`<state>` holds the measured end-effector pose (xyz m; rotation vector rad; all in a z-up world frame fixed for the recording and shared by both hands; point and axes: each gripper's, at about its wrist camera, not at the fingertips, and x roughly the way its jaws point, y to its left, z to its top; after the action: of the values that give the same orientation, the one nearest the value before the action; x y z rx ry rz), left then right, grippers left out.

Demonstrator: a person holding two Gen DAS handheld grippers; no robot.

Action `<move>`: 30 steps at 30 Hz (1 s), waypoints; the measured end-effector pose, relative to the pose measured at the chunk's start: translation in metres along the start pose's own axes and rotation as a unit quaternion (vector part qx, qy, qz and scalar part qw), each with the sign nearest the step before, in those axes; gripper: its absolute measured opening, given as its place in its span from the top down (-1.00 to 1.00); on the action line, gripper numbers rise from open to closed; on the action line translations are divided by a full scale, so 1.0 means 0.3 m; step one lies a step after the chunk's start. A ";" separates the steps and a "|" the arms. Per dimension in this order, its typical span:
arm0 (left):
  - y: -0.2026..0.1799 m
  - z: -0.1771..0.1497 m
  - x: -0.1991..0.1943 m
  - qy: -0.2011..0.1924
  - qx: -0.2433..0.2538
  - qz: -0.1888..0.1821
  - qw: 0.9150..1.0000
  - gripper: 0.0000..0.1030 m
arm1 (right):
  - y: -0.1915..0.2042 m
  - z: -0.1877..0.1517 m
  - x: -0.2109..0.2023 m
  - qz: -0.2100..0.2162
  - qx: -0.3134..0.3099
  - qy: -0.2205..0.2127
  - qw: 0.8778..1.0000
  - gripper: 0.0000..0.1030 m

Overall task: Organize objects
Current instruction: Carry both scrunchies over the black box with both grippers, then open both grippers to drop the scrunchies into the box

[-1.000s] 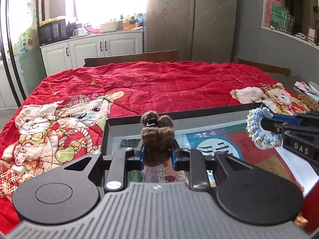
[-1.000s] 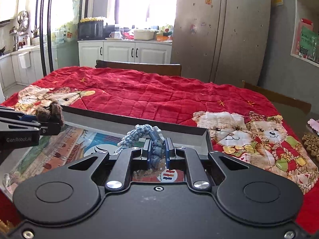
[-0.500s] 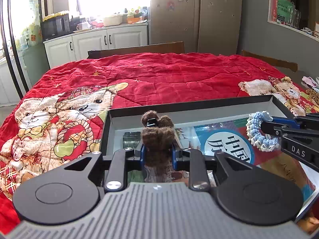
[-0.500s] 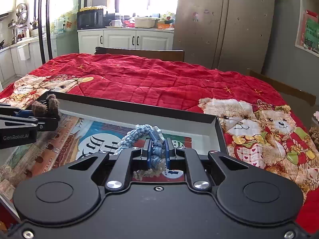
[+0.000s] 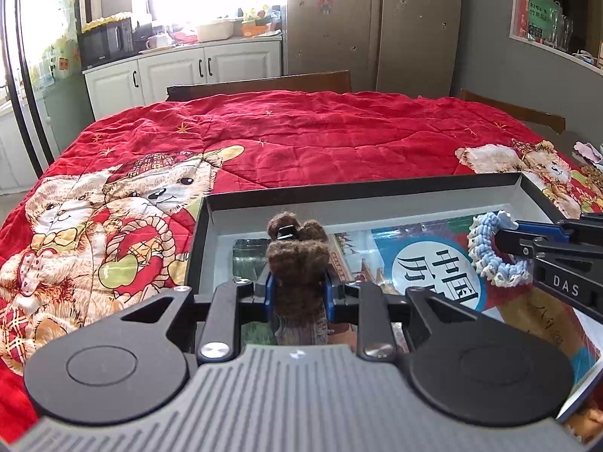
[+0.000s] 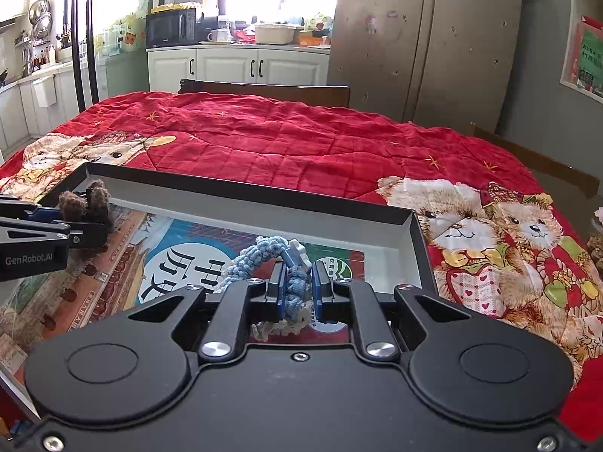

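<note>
My left gripper [image 5: 297,290] is shut on a brown fuzzy hair clip [image 5: 296,263] and holds it over the left end of a shallow black box [image 5: 361,188]. My right gripper [image 6: 296,290] is shut on a blue-and-white braided bracelet [image 6: 264,256] over the right part of the same box [image 6: 248,192]. The bracelet [image 5: 486,252] and the right gripper's fingers [image 5: 527,243] show at the right of the left wrist view. The hair clip [image 6: 84,203] shows at the left of the right wrist view. The box floor bears a printed picture [image 6: 177,267].
The box lies on a table under a red teddy-bear quilt [image 5: 301,135]. Wooden chairs [image 6: 264,88] stand at the far side. White kitchen cabinets [image 6: 241,64] and a grey fridge [image 6: 422,37] stand behind. Small items [image 5: 588,154] lie at the right edge.
Both grippers have moved forward and lower over the box, still holding the hair clip and the bracelet. The box now fills more of both views.
</note>
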<state>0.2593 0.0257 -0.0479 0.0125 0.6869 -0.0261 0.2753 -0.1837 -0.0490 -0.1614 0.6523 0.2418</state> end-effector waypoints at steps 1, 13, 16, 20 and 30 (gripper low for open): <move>0.001 0.000 -0.001 0.000 0.000 0.000 1.000 0.44 | 0.001 0.000 0.000 0.000 -0.001 0.000 1.000 0.73; 0.000 -0.005 0.003 0.002 0.000 0.002 1.000 0.41 | -0.002 -0.001 0.008 0.002 0.002 0.005 1.000 0.73; -0.001 -0.006 0.003 0.001 0.001 0.004 1.000 0.22 | -0.004 -0.001 0.009 0.002 0.003 0.005 1.000 0.67; 0.000 -0.005 0.001 -0.001 0.001 0.004 1.000 0.05 | -0.006 0.000 0.010 0.003 0.005 0.006 1.000 0.64; 0.002 -0.005 -0.010 -0.010 0.001 0.008 1.000 -0.23 | -0.010 0.001 0.005 0.001 0.010 0.000 1.000 0.27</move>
<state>0.2560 0.0263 -0.0471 0.0188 0.6673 -0.0111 0.2774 -0.1862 -0.0495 -0.1427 0.6550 0.2370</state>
